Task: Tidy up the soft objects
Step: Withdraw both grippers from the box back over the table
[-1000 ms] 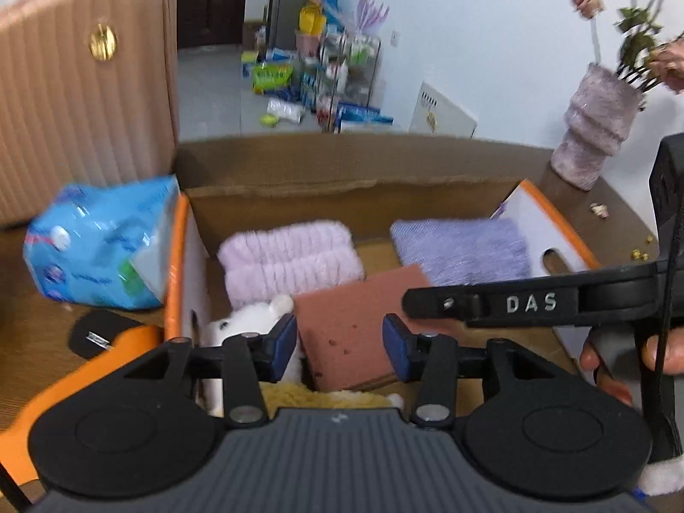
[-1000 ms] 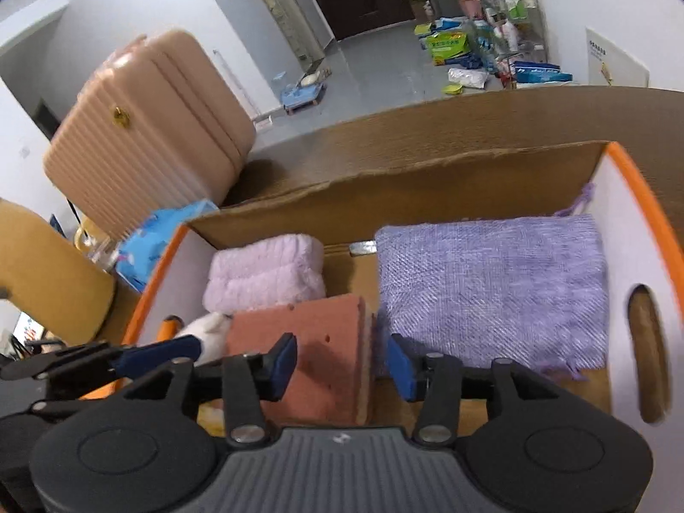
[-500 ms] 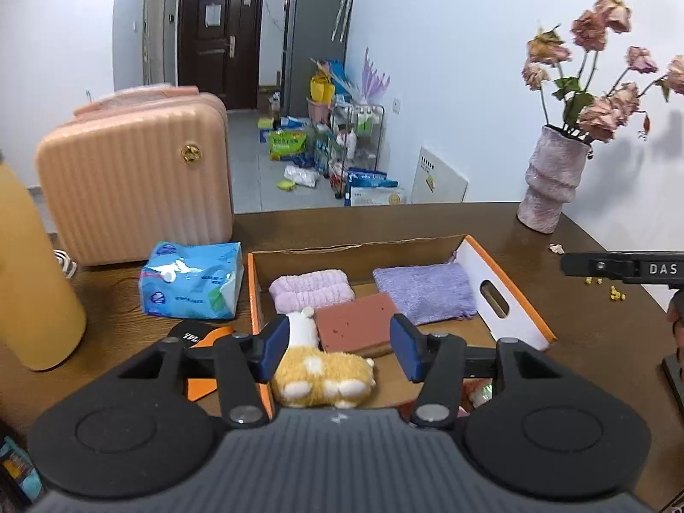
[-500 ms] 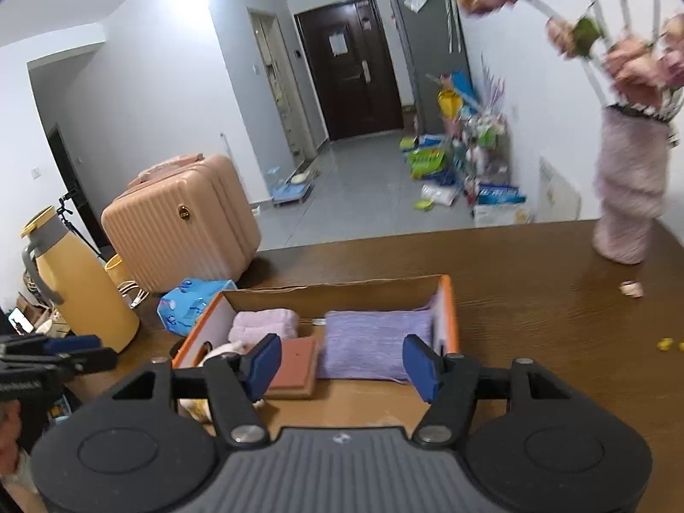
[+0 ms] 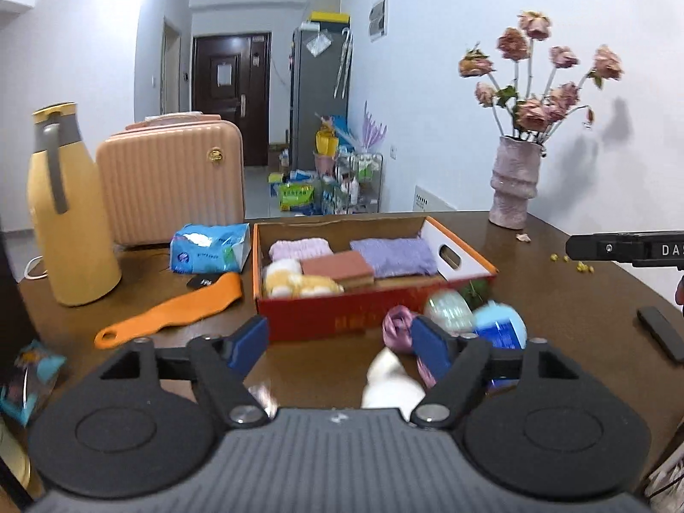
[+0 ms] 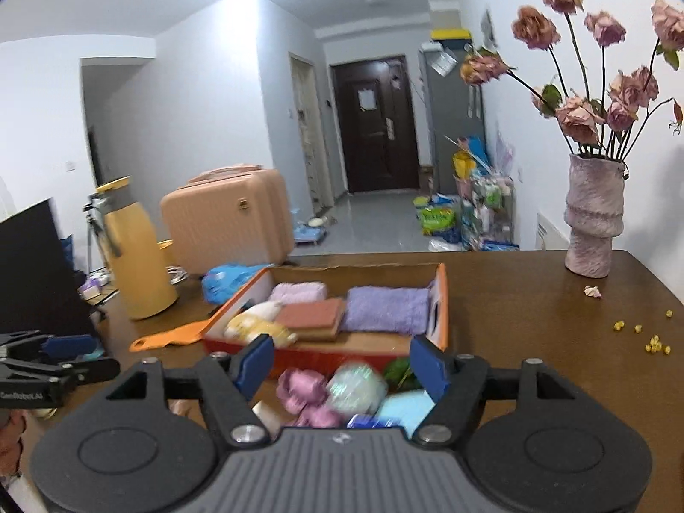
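Both grippers hang above the near edge of the brown table [image 5: 555, 299], pointed slightly downward toward the box [image 5: 363, 314]. Left gripper [image 5: 340, 342]: jaws opening, already wide, nothing gripped; loose items on the table show through the gap but the pads touch none of them. Right gripper [image 6: 342, 361]: jaws likewise opening, wide, nothing gripped. The box, red-orange outside and white inside, sits near the middle of the table, open at the top. Inside, along its far wall: a pink folded towel [image 5: 301, 250] at left, a lavender cloth [image 5: 397, 256] at right. In front of the towel: a yellow-and-white plush toy [image 5: 295, 282] in the near-left corner, with a brick-red sponge block [image 5: 337, 267] just beside it toward the middle. Outside the box, against its near wall toward the near edge of the table: a pink-purple ribbon bundle [image 6: 301, 397], a pale green ball [image 6: 355, 387], a light blue packet [image 6: 402, 408] and something green [image 6: 397, 374], all blurred. A white soft object [image 5: 391, 380] lies closest to the left gripper, partly hidden. Left of the box: a blue tissue pack [image 5: 209, 248], an orange flat strap [image 5: 179, 310], a yellow jug [image 5: 68, 213] toward the left edge. A pink vase with dried roses [image 5: 515, 184] stands at the far-right edge; small yellow crumbs [image 6: 645, 337] are scattered near the right edge.
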{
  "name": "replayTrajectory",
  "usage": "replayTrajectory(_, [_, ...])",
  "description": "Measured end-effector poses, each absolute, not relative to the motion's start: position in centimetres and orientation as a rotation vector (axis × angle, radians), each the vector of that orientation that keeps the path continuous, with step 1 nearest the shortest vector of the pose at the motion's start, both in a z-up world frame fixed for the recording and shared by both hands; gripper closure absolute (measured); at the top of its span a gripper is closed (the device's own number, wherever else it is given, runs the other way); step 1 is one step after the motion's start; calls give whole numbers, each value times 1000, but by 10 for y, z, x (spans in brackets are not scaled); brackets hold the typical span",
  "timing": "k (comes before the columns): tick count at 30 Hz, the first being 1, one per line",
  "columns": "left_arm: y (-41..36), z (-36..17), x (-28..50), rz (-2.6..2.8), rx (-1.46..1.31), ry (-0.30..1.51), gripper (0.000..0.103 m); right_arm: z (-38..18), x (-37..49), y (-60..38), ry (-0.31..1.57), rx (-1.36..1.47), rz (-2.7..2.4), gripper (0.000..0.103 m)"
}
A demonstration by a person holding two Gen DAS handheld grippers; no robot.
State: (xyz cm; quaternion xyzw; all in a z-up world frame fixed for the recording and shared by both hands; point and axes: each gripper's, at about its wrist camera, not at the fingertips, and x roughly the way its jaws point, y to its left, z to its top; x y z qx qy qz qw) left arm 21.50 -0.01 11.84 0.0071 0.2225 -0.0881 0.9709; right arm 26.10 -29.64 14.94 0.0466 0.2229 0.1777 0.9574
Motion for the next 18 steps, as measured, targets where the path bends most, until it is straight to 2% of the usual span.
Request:
replayTrajectory(10, [5, 77, 88, -23, 33, 282, 12, 88, 128, -275, 385, 74, 327, 27])
replayTrajectory(18, [12, 66, 76, 5, 19, 321, 12, 50, 83, -270, 432, 96, 297, 25])
